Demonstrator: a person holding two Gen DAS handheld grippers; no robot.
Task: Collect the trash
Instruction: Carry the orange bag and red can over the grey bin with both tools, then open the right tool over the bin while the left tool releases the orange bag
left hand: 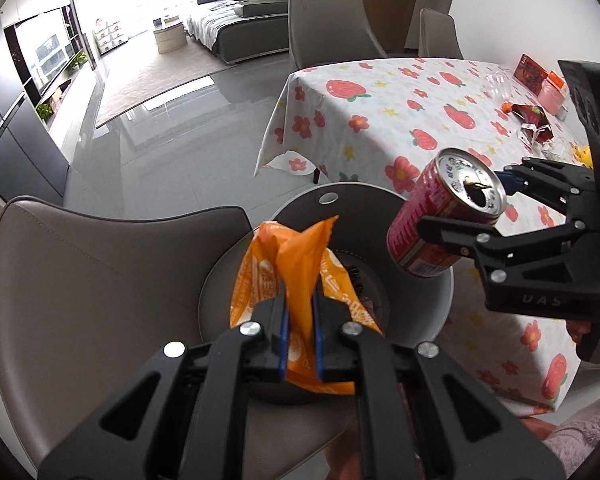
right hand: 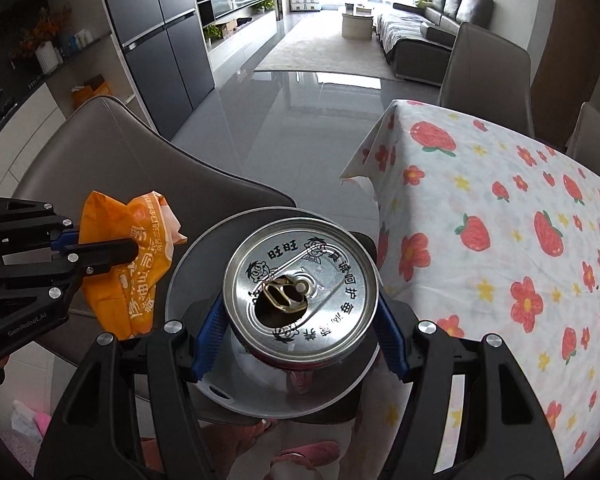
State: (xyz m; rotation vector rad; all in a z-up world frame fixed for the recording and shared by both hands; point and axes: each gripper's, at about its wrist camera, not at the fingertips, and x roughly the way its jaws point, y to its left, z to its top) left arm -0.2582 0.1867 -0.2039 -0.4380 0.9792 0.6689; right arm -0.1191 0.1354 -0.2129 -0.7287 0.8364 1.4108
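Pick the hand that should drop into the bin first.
Left, probably. The left gripper holds the orange wrapper right above the bin opening; the right gripper's can hangs nearer its rim.

The wrapper (left hand: 300,276) is bright orange with white lettering; the can (left hand: 440,220) is red with a silver top (right hand: 300,284) (black characters printed round it). Both hand-held grippers are black with blue pads (right hand: 210,332). The table's (right hand: 500,200) cloth is white with red strawberries, red and yellow flowers. The chair (left hand: 100,272) is taupe.
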